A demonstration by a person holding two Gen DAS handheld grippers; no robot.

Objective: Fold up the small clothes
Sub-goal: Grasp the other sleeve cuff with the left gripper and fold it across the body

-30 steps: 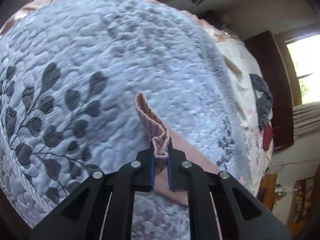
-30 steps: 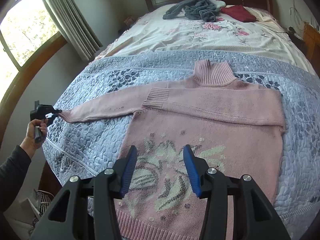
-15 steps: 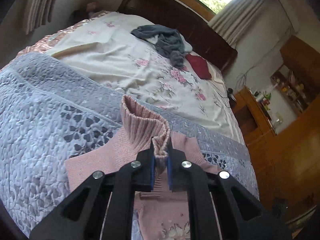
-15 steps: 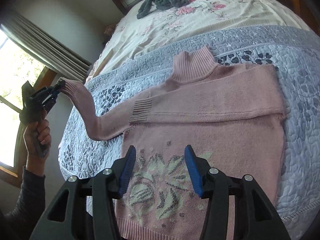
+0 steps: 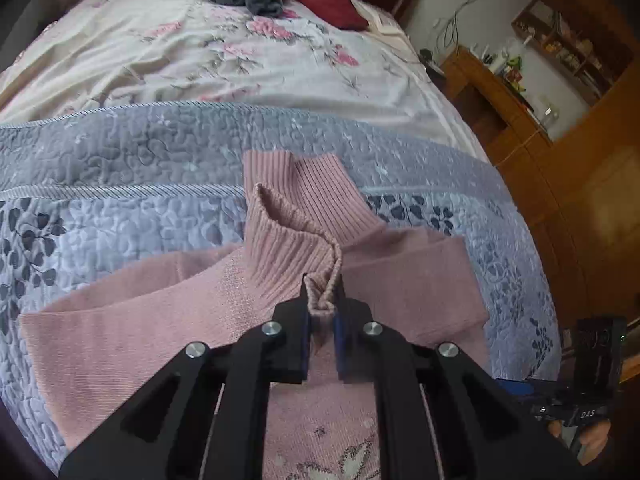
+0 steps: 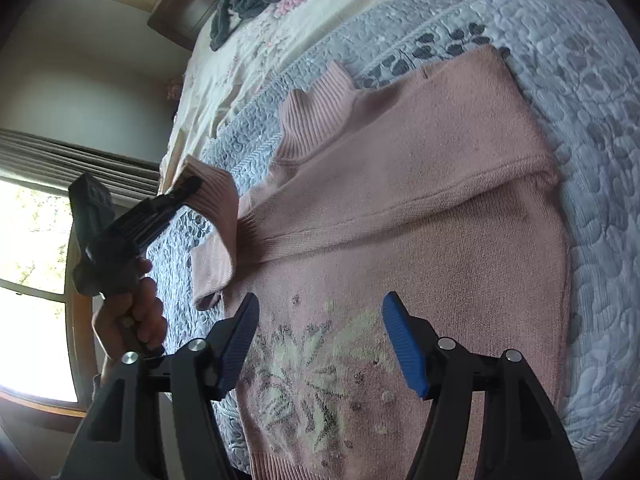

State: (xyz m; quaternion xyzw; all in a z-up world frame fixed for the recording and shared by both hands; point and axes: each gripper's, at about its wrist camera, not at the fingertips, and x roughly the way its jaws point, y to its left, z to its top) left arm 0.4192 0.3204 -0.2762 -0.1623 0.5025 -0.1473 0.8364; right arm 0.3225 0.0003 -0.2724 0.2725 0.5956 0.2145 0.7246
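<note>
Pink sweater [image 6: 400,208] lies flat on grey quilt [image 6: 580,92], collar toward 11 o'clock. Left gripper [image 5: 321,306] clamped on ribbed sleeve cuff [image 5: 280,240], held raised over the sweater's chest. Right gripper [image 6: 320,344] spread wide, empty, above the flower motif [image 6: 304,376].

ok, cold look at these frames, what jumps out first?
The pink sweater spread on the grey quilt, one sleeve already folded across its chest. Then the left gripper pinching the other sleeve's ribbed cuff, lifted over the sweater. The right gripper hangs open above the flower motif.
</note>
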